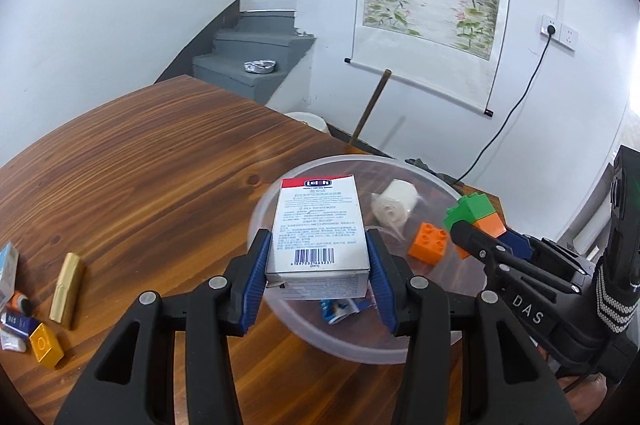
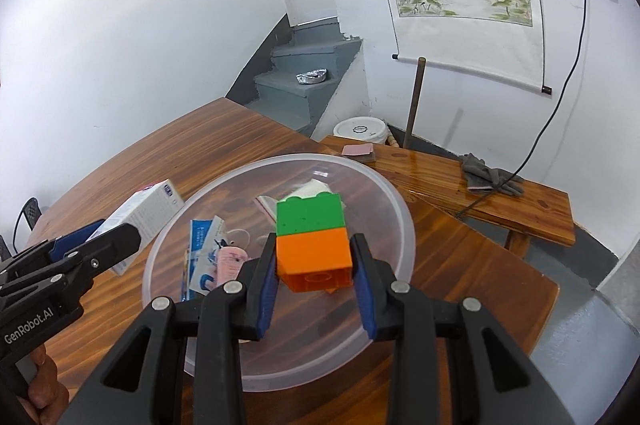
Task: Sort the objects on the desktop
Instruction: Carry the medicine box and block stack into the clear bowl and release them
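Both claws slant downward over the clear bowl (image 2: 394,193) on the wooden desk (image 1: 140,185). Left claw (image 1: 318,279) pinches a white carton (image 1: 320,225) by its long sides, its length running away from the camera. Right claw (image 2: 316,277) clamps the orange half of a green-and-orange block stack (image 2: 312,237), green end pointing away.
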`<state>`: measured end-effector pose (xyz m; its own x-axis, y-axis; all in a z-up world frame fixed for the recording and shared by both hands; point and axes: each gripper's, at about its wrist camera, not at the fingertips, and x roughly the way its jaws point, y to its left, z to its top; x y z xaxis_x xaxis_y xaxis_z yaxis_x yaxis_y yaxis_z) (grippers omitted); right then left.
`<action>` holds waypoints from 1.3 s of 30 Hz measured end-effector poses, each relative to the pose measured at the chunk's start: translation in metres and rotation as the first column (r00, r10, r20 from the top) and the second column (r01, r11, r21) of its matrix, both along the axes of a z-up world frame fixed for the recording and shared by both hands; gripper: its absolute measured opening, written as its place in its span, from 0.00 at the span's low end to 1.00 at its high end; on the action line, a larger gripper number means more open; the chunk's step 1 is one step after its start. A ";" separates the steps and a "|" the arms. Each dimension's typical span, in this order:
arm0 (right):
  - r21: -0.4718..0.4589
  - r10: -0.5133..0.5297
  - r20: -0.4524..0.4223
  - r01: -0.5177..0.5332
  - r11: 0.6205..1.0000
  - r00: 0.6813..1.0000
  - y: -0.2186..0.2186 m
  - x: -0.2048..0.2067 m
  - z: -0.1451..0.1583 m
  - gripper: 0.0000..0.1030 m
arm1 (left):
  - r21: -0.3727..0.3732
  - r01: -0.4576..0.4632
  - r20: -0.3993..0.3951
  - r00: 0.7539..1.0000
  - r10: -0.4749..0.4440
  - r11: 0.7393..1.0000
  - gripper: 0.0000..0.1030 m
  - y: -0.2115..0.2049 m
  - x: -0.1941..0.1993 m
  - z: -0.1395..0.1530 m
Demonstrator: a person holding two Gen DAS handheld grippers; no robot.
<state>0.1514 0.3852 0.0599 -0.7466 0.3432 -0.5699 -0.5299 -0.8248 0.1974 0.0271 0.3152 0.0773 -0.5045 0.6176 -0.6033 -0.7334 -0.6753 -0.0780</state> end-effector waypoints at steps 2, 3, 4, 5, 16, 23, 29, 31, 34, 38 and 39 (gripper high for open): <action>-0.002 -0.006 0.003 0.006 1.000 1.000 0.000 0.004 -0.001 0.37 | -0.001 0.012 0.007 1.000 -0.012 1.000 0.48 0.007 0.000 -0.002; -0.002 -0.007 0.005 0.007 1.000 1.000 0.001 0.004 -0.001 0.37 | -0.001 0.016 0.010 1.000 -0.016 1.000 0.48 0.009 0.000 -0.002; -0.003 -0.009 0.006 0.009 1.000 1.000 0.003 0.005 -0.002 0.37 | -0.002 0.021 0.013 1.000 -0.021 1.000 0.48 0.013 0.000 -0.002; -0.003 -0.011 0.007 0.011 1.000 1.000 0.004 0.005 -0.002 0.37 | -0.003 0.023 0.014 1.000 -0.023 1.000 0.48 0.015 0.000 -0.003; 0.007 -0.022 0.020 0.022 1.000 1.000 0.011 0.002 -0.002 0.37 | -0.014 0.057 0.022 0.998 -0.056 0.998 0.48 0.030 0.002 -0.007; -0.004 -0.046 0.003 0.046 0.999 0.999 0.015 0.003 -0.004 0.38 | -0.008 0.087 0.051 0.995 -0.086 0.996 0.49 0.031 0.001 -0.009; -0.015 -0.056 0.003 0.056 0.998 0.998 0.015 0.002 -0.003 0.44 | 0.059 0.080 0.077 0.994 -0.084 0.995 0.68 0.020 -0.002 -0.002; -0.011 -0.053 0.002 0.053 0.999 0.999 0.013 0.001 -0.003 0.44 | 0.042 0.067 0.044 0.997 -0.069 0.997 0.68 0.017 -0.002 0.001; 0.003 -0.046 -0.002 0.046 0.999 0.999 0.008 0.000 0.000 0.44 | 0.021 0.051 0.012 0.999 -0.051 0.998 0.68 0.013 -0.002 0.001; 0.009 -0.030 -0.007 0.030 0.999 1.000 0.001 -0.004 0.002 0.44 | 0.009 0.026 0.006 1.000 -0.026 1.000 0.68 0.007 -0.004 0.002; 0.009 -0.025 -0.010 0.025 1.000 1.000 -0.001 -0.005 0.003 0.44 | 0.005 0.018 0.007 1.000 -0.018 1.000 0.68 0.004 -0.007 0.002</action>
<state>0.1464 0.3843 0.0634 -0.7432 0.3672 -0.5594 -0.5485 -0.8131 0.1950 0.0202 0.3196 0.0789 -0.4892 0.6295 -0.6037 -0.7446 -0.6619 -0.0869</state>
